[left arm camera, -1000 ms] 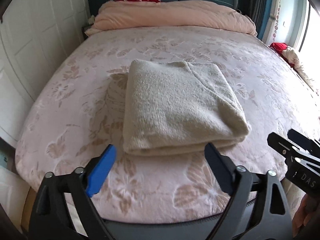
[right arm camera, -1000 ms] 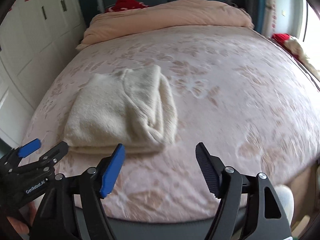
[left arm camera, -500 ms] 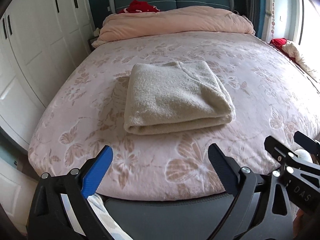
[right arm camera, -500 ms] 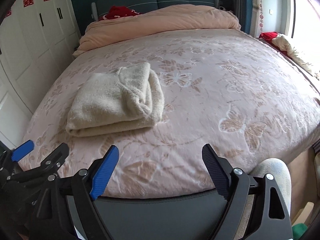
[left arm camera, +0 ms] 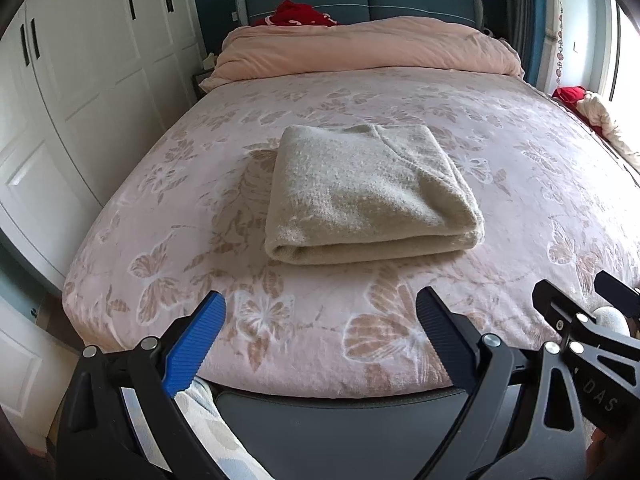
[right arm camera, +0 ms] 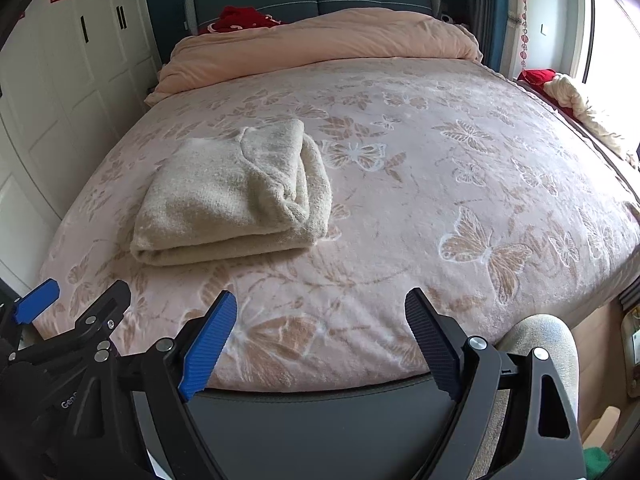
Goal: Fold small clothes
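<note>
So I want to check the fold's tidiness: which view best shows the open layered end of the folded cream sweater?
The right wrist view: the folded cream sweater turns its right end toward that camera, so the stacked, curled layers show. The left wrist view sees the sweater from the front, showing its flat top and rounded fold edge, with that end barely visible.

We see only part of the red cloth [left arm camera: 295,14] behind the far duvet [left arm camera: 360,50]; the right gripper [left arm camera: 600,344] is cut off at the right edge.
</note>
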A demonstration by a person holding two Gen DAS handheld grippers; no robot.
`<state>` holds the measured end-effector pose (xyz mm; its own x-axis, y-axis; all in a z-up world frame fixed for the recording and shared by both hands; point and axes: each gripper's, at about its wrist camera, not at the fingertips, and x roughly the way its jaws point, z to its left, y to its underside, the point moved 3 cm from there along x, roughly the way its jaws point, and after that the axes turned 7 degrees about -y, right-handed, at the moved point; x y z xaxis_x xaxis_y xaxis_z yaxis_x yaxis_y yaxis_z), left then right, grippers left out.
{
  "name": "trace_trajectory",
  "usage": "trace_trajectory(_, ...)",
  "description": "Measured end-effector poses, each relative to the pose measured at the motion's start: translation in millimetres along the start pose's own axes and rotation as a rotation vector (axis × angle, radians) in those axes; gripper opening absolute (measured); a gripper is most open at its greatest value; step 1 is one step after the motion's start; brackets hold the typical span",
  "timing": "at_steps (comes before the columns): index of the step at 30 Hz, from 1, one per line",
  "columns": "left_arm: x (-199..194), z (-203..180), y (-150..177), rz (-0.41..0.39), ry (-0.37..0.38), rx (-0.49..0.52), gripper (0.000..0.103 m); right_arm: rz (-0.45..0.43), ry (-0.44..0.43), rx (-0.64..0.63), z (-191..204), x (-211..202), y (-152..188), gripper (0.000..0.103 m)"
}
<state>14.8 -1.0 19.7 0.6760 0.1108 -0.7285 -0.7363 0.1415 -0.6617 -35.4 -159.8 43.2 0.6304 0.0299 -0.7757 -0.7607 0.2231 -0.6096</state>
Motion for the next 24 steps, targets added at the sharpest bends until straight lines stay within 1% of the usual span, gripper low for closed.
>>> trace_trajectory(4,1.3,0.7,1.5,0.004,-0.017,-0.002,0.094,0.008,0.006,0.003,1.3,0.6,0.8,0.084)
trace_trajectory(9,0.6,2.6,2.7,0.0,-0.022,-0.01,0.094,-0.014,0.024,-0.018,4.4,-3.4,0.7,0.084)
trace_trajectory(14,-2.1,9.0,0.6,-0.014,-0.025,-0.045,0.094,-0.013,0.031,-0.045,9.6,-3.2,2.3,0.084)
trace_trajectory(24,0.0,7.7,2.5,-0.008,-0.043,-0.039,0.094,-0.005,0.031,-0.035,10.8,-0.5,3.7,0.084)
